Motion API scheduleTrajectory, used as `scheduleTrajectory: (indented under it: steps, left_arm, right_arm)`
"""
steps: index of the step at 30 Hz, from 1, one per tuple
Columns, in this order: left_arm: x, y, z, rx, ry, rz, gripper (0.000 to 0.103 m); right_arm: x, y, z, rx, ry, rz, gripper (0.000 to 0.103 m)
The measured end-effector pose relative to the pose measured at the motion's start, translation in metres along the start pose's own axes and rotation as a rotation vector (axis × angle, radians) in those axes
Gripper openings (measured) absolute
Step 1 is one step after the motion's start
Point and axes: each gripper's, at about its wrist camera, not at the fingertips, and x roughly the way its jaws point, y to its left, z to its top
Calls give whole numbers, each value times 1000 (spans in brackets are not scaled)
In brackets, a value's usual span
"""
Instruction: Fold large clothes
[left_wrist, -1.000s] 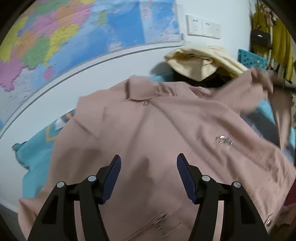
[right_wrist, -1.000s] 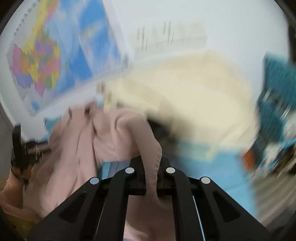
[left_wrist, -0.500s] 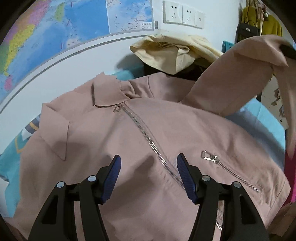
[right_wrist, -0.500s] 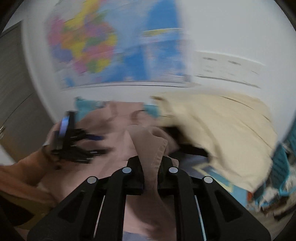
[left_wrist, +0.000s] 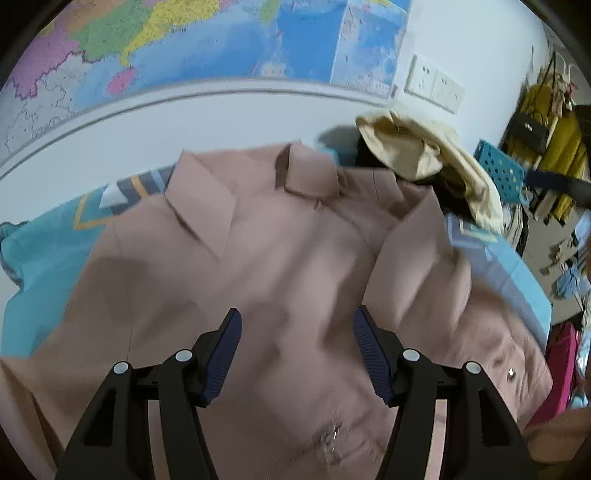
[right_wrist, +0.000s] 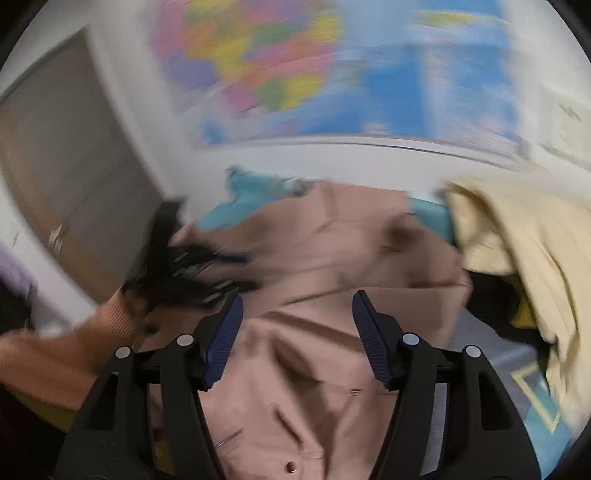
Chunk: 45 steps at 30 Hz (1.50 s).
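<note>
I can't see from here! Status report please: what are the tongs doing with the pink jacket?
Left tongs open, holding nothing. Right tongs open too. Pink jacket lies spread on the blue cover, right sleeve folded across. Cream garment piled beside the collar.

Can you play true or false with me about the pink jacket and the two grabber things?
1. The pink jacket lies spread on a blue bedcover. True.
2. The right hand-held gripper is squeezing a sleeve. False: its jaws are wide open, with nothing between them.
3. The left hand-held gripper is open above the jacket. True.
4. The cream garment covers the jacket's collar. False: it is piled to the side of the collar, near the wall.
5. A green curtain hangs on the wall. False: a colourful map hangs there.
</note>
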Motion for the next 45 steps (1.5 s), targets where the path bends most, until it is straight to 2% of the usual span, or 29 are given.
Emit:
scheduleTrajectory:
  steps: [3,4,6,7,8,10,12,13,14,15,16,17,19,20,22,23,24,25,26,28,30,32,36,38,40,42,44,45]
  left_arm:
    - [2,-14,-9,29,37,-65,62]
    - [5,-24,-11,47,53,-103,63]
    - [9,-41,-15,79,70,-151,66]
    - [12,-52,-18,102,83,-178,73]
    - [15,-60,-19,116,92,-191,78]
    - [23,-75,-23,144,121,-204,78]
    - [32,-83,-26,151,152,-213,78]
    - [39,-86,-26,142,174,-225,78]
    - [44,-88,-27,138,186,-230,78]
    - [47,-89,-27,140,189,-224,75]
    - [50,-90,-26,151,181,-207,63]
    - [50,-89,-24,157,178,-191,44]
    - [54,-78,-15,130,186,-175,20]
    - [53,-70,-12,109,187,-173,12]
    - [46,-50,-1,84,159,-108,8]
    - [42,-42,4,71,148,-86,9]
    - [38,-34,8,46,136,-74,12]
    - [33,-26,11,22,123,-64,18]
    - [30,-23,12,14,122,-62,32]
    - [22,-29,8,31,113,-104,49]
    - [21,-48,0,79,132,-152,55]
    - [27,-74,-10,129,186,-211,63]
    - [47,-100,-22,145,263,-294,63]
    - [56,-102,-20,130,283,-298,63]
    - [61,-101,-17,119,285,-300,63]
    - [63,-94,-11,100,280,-306,60]
    - [61,-88,-9,85,277,-295,47]
    - [61,-87,-8,79,275,-288,45]
  right_arm:
    - [11,-52,-12,121,8,-119,62]
    - [22,-75,-21,199,28,-126,62]
    - [42,-103,-33,274,64,-121,59]
    - [55,-117,-41,314,71,-131,59]
    - [63,-125,-45,337,81,-108,59]
    - [81,-138,-50,381,93,-54,59]
    - [97,-144,-51,388,96,-41,59]
    - [104,-146,-50,394,99,-17,55]
    - [108,-145,-50,392,99,9,44]
    - [110,-144,-48,386,96,41,16]
    - [109,-144,-45,380,90,62,4]
    - [102,-143,-40,371,62,52,4]
    - [77,-145,-30,355,-21,9,3]
    - [61,-153,-24,378,-73,-12,3]
    - [45,-159,-18,375,-108,-61,2]
    - [43,-160,-17,359,-98,-111,3]
    - [46,-161,-18,358,-81,-123,3]
    - [50,-164,-21,367,-65,-134,3]
    - [55,-167,-25,376,-43,-149,4]
    - [59,-172,-35,394,-15,-170,7]
    - [55,-176,-46,425,-25,-162,12]
    - [45,-173,-51,427,-51,-161,12]
    - [12,-129,-58,299,-111,-135,38]
    - [0,-93,-65,192,-103,-63,43]
    - [-8,-55,-74,59,-63,-28,58]
    - [-5,-7,-89,-122,13,-22,64]
    - [6,33,-108,-267,102,6,70]
    - [13,48,-117,-325,147,18,72]
